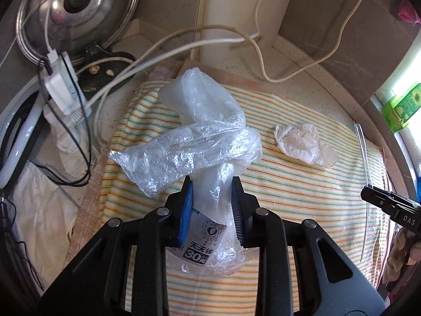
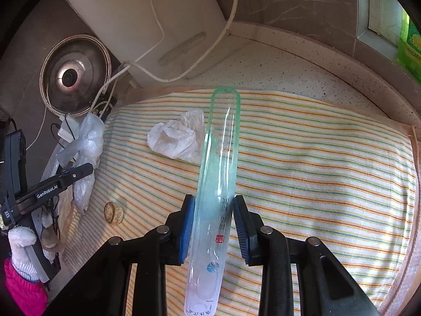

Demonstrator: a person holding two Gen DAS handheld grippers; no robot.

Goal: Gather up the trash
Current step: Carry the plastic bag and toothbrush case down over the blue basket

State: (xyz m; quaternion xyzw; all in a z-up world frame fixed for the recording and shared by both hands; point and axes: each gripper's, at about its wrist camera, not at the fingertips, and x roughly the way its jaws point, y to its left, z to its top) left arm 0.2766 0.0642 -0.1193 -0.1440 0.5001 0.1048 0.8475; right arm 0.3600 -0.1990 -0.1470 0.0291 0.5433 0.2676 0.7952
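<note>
A knotted clear plastic bag [image 1: 200, 142] with a printed label hangs over the striped towel [image 1: 302, 184], my left gripper [image 1: 212, 184] shut on its lower part. The same bag [image 2: 86, 142] shows at the left of the right wrist view, held by the left gripper [image 2: 79, 171]. A long clear plastic package [image 2: 218, 171] with a green rim is clamped between the blue pads of my right gripper [image 2: 214, 205]; it sticks out ahead over the towel [image 2: 315, 171]. A crumpled white plastic wad [image 1: 302, 142] lies on the towel, also seen as the wad [image 2: 176, 139] behind the package.
A metal pot lid [image 1: 76, 8] leans at the back left beside a white charger block [image 1: 59, 84] and loose cables [image 1: 184, 42]. A white board [image 2: 147, 21] stands against the wall. A small brown cork-like piece [image 2: 113, 212] lies on the towel. A green bottle [image 1: 402, 105] stands at the right.
</note>
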